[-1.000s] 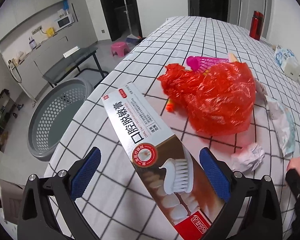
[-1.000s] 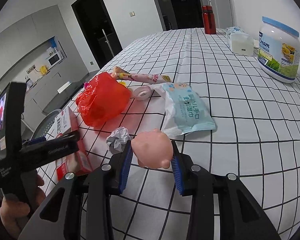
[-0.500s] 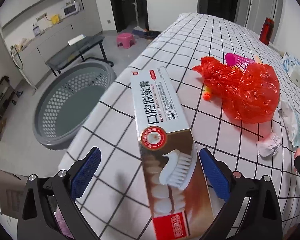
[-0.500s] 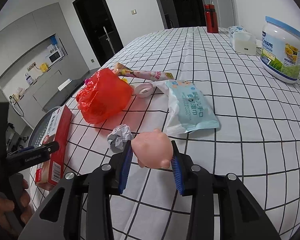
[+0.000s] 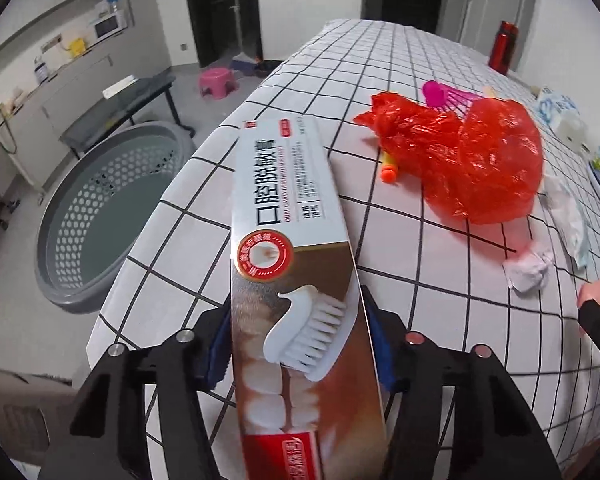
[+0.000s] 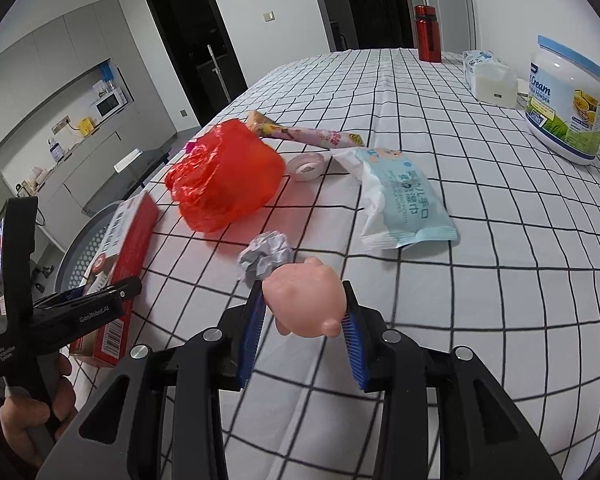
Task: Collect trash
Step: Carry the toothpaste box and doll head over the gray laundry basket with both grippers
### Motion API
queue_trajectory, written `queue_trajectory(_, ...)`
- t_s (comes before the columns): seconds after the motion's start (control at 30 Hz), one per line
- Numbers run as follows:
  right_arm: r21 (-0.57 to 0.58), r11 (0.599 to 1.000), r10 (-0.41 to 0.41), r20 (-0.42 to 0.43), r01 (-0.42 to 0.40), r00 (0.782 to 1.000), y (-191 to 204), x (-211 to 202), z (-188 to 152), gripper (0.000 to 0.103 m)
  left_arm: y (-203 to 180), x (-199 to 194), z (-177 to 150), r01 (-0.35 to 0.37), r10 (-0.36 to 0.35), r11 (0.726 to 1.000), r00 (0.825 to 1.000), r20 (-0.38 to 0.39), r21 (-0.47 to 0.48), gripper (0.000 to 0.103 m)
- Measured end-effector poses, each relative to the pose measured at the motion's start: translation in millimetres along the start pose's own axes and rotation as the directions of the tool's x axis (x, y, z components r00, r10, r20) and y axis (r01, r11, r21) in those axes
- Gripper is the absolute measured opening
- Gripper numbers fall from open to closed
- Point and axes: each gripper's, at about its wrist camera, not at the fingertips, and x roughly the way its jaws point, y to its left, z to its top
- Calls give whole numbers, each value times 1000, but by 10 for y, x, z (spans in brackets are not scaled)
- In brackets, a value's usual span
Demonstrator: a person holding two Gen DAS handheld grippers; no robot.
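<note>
A long toothpaste box (image 5: 296, 240) lies at the table's left edge, one end between my left gripper's (image 5: 300, 348) jaws. They are closing, and the blue pads touch its two long sides. The right wrist view shows the same box (image 6: 128, 240) from its red side, under the left gripper (image 6: 112, 292). My right gripper (image 6: 304, 320) is shut on a pink toy pig (image 6: 304, 304) just above the cloth. On the table lie a crumpled paper ball (image 6: 266, 256), a red plastic bag (image 6: 228, 176) and a wet-wipes pack (image 6: 404, 204).
A grey perforated basket (image 5: 104, 216) stands on the floor below the table's left edge. Also on the checked cloth are a tape roll (image 6: 306, 166), a long wrapper (image 6: 304, 134), a pink shuttlecock (image 5: 440, 94), an orange dart (image 5: 389, 168), a cream jar (image 6: 566, 96) and a red bottle (image 6: 428, 34).
The left gripper's jaws have come in from wide open onto the sides of the toothpaste box, and that hand has shifted toward the table's edge. The right gripper and its pig have stayed put.
</note>
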Motion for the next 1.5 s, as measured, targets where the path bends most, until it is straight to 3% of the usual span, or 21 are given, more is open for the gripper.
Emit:
queue_trajectory(0.2,8,1000,4,-2,-4,1000,200,-48,-32,36,112,-112,1,51,-52,998,998,33,28,50)
queue_trajectory(0.47,-25,999,21,4,-21,1000,714,-22,18,36,541,-357,86,90,-93,995,990,104,30,50)
queue_trajectory(0.77,-118,989,94,-2,-94,996,1643,265,204,36,1301,-395,200,47,-49,999,987,154,15,50)
queue_trajectory(1.07,-215,960,165,-76,-178,983,2568,805,395,36,2128,-106,277,10,-7,1000,992,123,-21,50)
queue_trajectory(1.5,-281,929,184,-208,-239,961,3307,1548,488,36,2635,268,214,35,-32,998,998,60,-52,50)
